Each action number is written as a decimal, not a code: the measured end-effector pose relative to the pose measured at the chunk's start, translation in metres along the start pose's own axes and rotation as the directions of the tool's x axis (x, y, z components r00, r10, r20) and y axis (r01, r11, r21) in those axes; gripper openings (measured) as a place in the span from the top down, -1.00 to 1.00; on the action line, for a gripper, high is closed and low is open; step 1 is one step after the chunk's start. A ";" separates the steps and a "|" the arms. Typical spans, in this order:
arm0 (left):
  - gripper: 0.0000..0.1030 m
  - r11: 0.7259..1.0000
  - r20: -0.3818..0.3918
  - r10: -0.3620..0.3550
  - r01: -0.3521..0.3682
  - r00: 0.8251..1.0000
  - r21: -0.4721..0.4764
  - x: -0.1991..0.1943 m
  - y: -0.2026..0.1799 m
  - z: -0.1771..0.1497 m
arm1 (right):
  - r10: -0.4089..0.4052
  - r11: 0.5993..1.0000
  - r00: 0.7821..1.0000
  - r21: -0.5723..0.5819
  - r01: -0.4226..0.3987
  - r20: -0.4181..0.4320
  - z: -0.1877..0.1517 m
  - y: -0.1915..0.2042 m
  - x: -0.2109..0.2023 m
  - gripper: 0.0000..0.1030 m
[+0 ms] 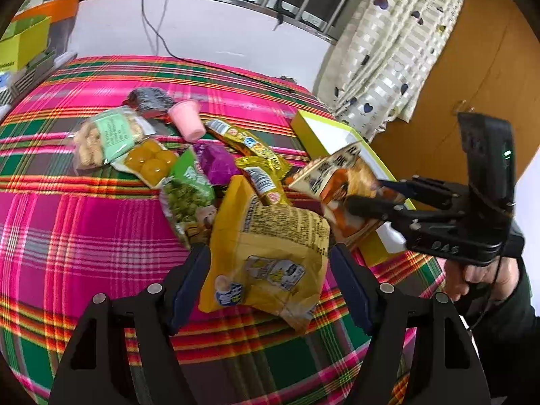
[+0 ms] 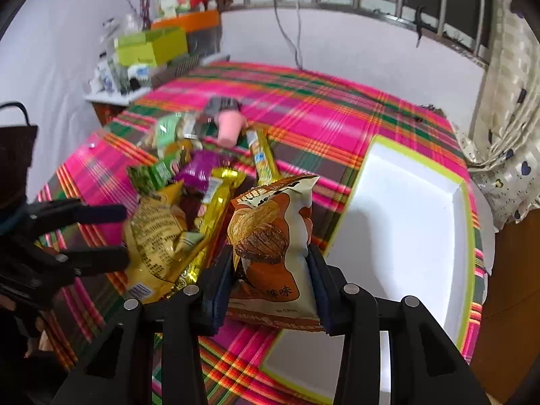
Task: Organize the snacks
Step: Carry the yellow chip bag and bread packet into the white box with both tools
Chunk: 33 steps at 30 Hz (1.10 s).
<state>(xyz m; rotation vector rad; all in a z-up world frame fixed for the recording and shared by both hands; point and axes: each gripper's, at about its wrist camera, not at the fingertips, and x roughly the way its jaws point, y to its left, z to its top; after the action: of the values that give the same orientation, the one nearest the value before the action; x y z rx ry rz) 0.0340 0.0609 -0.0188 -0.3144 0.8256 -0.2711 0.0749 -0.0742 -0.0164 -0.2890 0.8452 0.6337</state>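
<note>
A pile of snack packets lies on the pink plaid cloth (image 1: 84, 222). My left gripper (image 1: 270, 266) is open, with a crumpled yellow bag (image 1: 270, 236) lying between and just beyond its fingers; in the right wrist view, the left gripper (image 2: 125, 236) has its tips at the edge of the yellow bag (image 2: 155, 236). My right gripper (image 2: 270, 270) is shut on a brown-and-white snack packet (image 2: 270, 236), held upright off the cloth. Seen from the left, the right gripper (image 1: 368, 192) holds that packet (image 1: 341, 175) over the near edge of a white tray (image 1: 324, 131) with a yellow-green rim.
The white tray (image 2: 405, 219) is bare. The pile holds a pink cup (image 1: 187, 119), a green-labelled biscuit bag (image 1: 104, 135), a green pea bag (image 1: 189, 189), a purple packet (image 1: 216, 162) and gold packets (image 1: 256, 148). A curtain (image 1: 388, 50) hangs at right; a cluttered shelf (image 2: 135, 67) stands left.
</note>
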 end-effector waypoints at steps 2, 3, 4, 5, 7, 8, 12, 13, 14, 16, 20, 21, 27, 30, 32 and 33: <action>-0.43 1.000 -0.010 0.006 -0.006 1.000 0.019 0.006 -0.003 0.002 | 0.005 1.000 1.000 0.014 -0.005 0.020 -0.001 -0.001 -0.008 0.23; -0.43 0.999 -0.017 0.018 -0.017 1.000 0.032 0.009 -0.005 0.002 | 0.008 1.000 1.000 0.021 -0.009 0.029 -0.002 -0.001 -0.011 0.23; -0.43 0.999 -0.024 0.033 -0.032 0.999 0.043 0.013 -0.007 0.002 | 0.008 1.000 0.999 0.024 -0.009 0.032 -0.002 -0.001 -0.013 0.23; -0.51 0.998 -0.025 0.035 -0.034 0.999 0.053 0.016 -0.009 0.002 | 0.011 1.000 0.999 0.026 -0.011 0.034 -0.003 -0.001 -0.015 0.23; -0.55 0.998 -0.032 0.031 -0.029 0.999 0.059 0.021 -0.011 0.002 | 0.015 0.999 0.999 0.032 -0.016 0.038 -0.005 -0.001 -0.017 0.23; -0.57 0.998 -0.025 0.032 -0.031 0.999 0.060 0.022 -0.011 0.002 | 0.016 0.999 0.999 0.037 -0.018 0.040 -0.006 -0.002 -0.019 0.23; -0.60 0.996 -0.034 0.049 -0.046 0.998 0.081 0.025 -0.016 0.000 | 0.018 0.998 0.999 0.053 -0.021 0.050 -0.008 -0.004 -0.022 0.23; -0.61 0.995 -0.042 0.050 -0.046 0.998 0.086 0.026 -0.017 -0.001 | 0.018 0.998 0.998 0.058 -0.021 0.053 -0.009 -0.005 -0.024 0.23; -0.61 0.996 -0.051 0.042 -0.037 0.998 0.080 0.027 -0.016 -0.001 | 0.019 0.998 0.998 0.062 -0.022 0.056 -0.010 -0.005 -0.025 0.23; -0.61 0.999 -0.094 0.008 -0.005 0.996 0.031 0.034 -0.010 -0.002 | 0.018 0.997 0.998 0.069 -0.022 0.061 -0.011 -0.006 -0.028 0.23; -0.61 0.999 -0.101 0.042 -0.041 0.994 0.019 0.038 -0.012 -0.004 | 0.018 0.997 0.998 0.080 -0.023 0.063 -0.015 -0.008 -0.030 0.23; -0.61 0.999 -0.099 0.045 -0.044 0.994 0.018 0.038 -0.013 -0.004 | 0.019 0.996 0.998 0.082 -0.024 0.063 -0.016 -0.008 -0.031 0.23; -0.46 0.999 -0.072 0.029 -0.030 0.997 -0.018 0.030 -0.011 -0.009 | 0.018 0.995 0.997 0.095 -0.025 0.080 -0.021 -0.008 -0.039 0.23; -0.40 0.999 -0.048 0.030 -0.031 0.998 -0.023 0.020 -0.012 -0.012 | 0.020 0.995 0.996 0.099 -0.029 0.090 -0.022 -0.008 -0.042 0.23; -0.39 0.999 -0.033 0.026 -0.027 0.999 -0.028 0.014 -0.012 -0.013 | 0.022 0.994 0.995 0.103 -0.032 0.099 -0.023 -0.007 -0.044 0.23; -0.39 0.999 -0.019 0.026 -0.026 0.999 -0.033 0.008 -0.012 -0.014 | 0.023 0.994 0.994 0.106 -0.034 0.104 -0.024 -0.007 -0.046 0.23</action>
<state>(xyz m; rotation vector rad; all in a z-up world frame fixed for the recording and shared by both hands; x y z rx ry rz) 0.0275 0.0443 -0.0283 -0.3325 0.8523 -0.2364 0.0422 -0.1091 0.0036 -0.1454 0.7830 0.6219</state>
